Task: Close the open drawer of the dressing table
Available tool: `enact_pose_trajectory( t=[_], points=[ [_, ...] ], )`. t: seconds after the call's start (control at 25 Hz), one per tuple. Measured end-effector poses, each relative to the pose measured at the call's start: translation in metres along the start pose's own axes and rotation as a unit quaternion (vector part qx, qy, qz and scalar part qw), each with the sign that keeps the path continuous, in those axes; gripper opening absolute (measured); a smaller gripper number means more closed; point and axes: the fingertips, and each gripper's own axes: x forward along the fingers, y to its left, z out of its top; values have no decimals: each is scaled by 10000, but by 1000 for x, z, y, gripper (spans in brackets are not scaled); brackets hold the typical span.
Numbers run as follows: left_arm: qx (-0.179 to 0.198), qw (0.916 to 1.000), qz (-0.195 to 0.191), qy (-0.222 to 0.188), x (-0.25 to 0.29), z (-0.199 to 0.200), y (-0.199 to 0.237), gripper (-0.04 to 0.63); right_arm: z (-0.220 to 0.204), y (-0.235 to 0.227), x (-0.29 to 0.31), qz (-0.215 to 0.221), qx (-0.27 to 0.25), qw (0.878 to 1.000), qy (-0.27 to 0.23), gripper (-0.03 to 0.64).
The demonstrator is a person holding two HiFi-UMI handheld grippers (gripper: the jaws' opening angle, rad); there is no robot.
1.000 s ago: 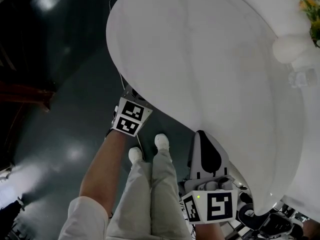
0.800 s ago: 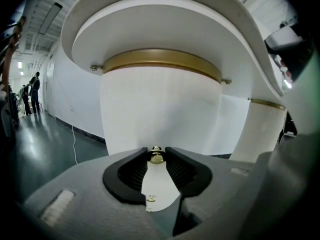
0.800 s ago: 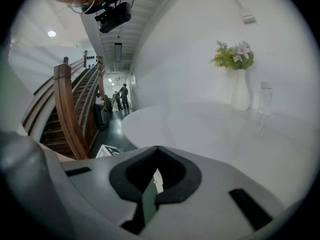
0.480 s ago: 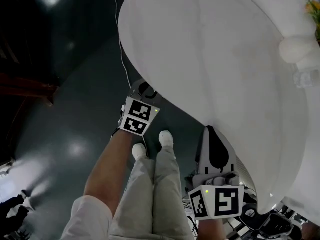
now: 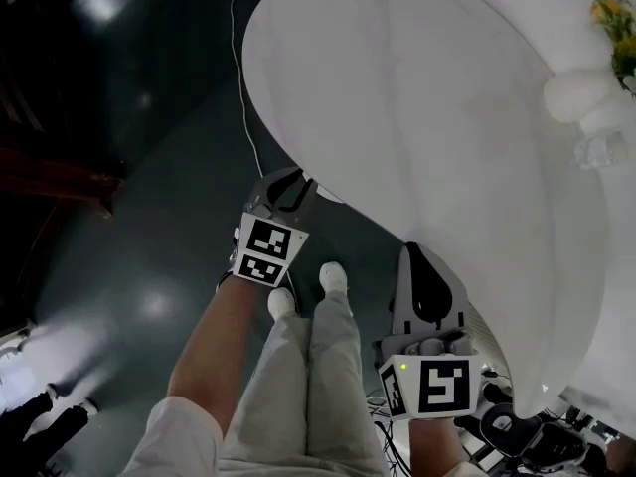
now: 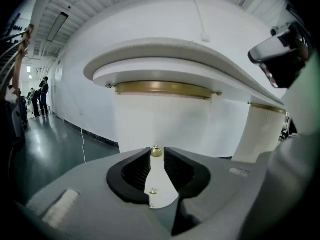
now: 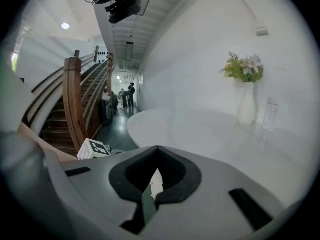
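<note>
Nipping the gold knob [image 6: 156, 151] of the drawer [image 6: 165, 124] beneath the tabletop [image 5: 417, 117] with the left gripper [image 5: 286, 189], holding the right gripper [image 7: 157, 156] clenched empty above, risking a slip off under any crooked push.

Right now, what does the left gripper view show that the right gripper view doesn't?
Left gripper view only: the underside of the white oval tabletop, a brass band on a white ribbed base, a small brass knob in the left claw. Right gripper view only: a white vase of flowers, a brown wooden staircase, the shut right claw. Both: that tabletop, the dark glossy floor.
</note>
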Motion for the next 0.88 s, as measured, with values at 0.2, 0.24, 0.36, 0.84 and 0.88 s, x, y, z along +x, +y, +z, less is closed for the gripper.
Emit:
enact_pose_trajectory(
  t=[0.2, 0.24, 0.36, 0.84, 0.88],
  points=[
    [-33, 10000, -9, -12, -24, 15, -7, 91, 12, -3, -14, 85, -42, 10000, 1, -5],
    [-29, 10000, -8, -18, -29, 19, -8, 91, 14, -4, -17, 91, 24, 10000, 5, -5],
    [-35, 10000, 26, -45, -43, 30, -9, 91, 22, -7, -23, 103, 189, 9998, 24, -5],
    [-85, 9986, 454, -264, -98, 95, -13, 91, 73, -26, -53, 449, -81, 9990, -13, -5],
    [-129, 9982, 497, -302, -104, 100, -14, 91, 78, -26, -56, 470, -107, 9988, -27, -5]
  ],
)
